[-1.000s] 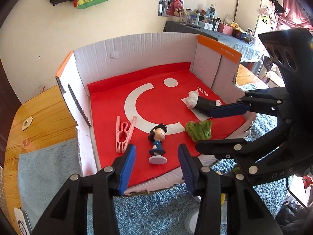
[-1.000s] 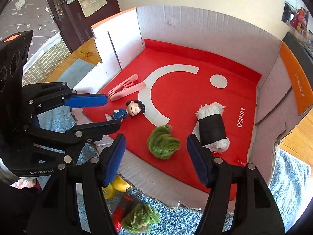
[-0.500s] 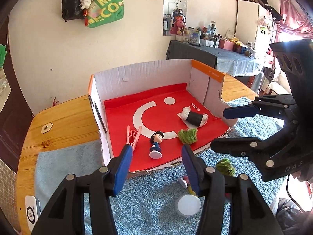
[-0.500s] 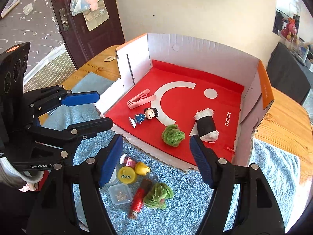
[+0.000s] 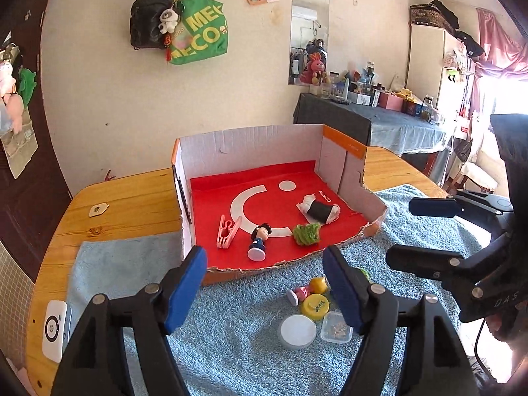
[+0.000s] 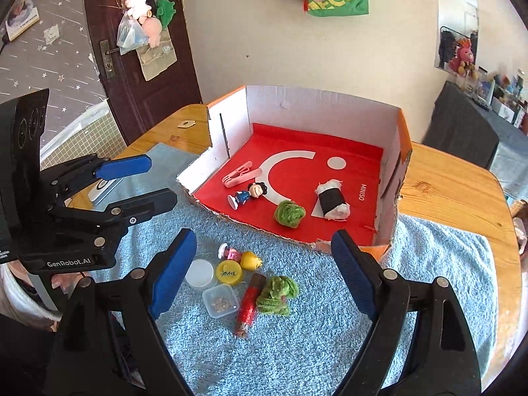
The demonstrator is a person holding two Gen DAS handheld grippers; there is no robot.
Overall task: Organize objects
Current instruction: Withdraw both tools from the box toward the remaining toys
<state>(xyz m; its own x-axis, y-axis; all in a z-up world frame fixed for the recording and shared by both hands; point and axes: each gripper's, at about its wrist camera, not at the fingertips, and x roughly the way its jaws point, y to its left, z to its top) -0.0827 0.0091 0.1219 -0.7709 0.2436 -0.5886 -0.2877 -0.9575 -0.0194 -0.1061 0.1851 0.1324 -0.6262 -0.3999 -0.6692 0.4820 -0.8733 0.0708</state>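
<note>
Both grippers pulled back and up from the torn cardboard box with the red floor (image 5: 250,145), jaws opening and empty.

Left gripper (image 5: 264,283) and right gripper (image 6: 262,272) now wider than a second ago, nothing between the blue pads; box smaller in both views, with more of the room around it. Inside the box, as before: pink plastic clip (image 5: 227,232), small dark-haired figurine (image 5: 259,241), green fuzzy ball (image 5: 307,233), black-and-white sushi-roll toy (image 5: 318,209). Newly in view just in front of the box, on the blue towel (image 6: 297,346): white round lid (image 6: 199,273), yellow cap (image 6: 229,273), small clear container (image 6: 220,300), red tube (image 6: 248,305), second green fuzzy piece (image 6: 275,295). Under the towel and box, a wooden table (image 5: 132,201); behind the box, a cream wall with a green bag (image 5: 199,31).
</note>
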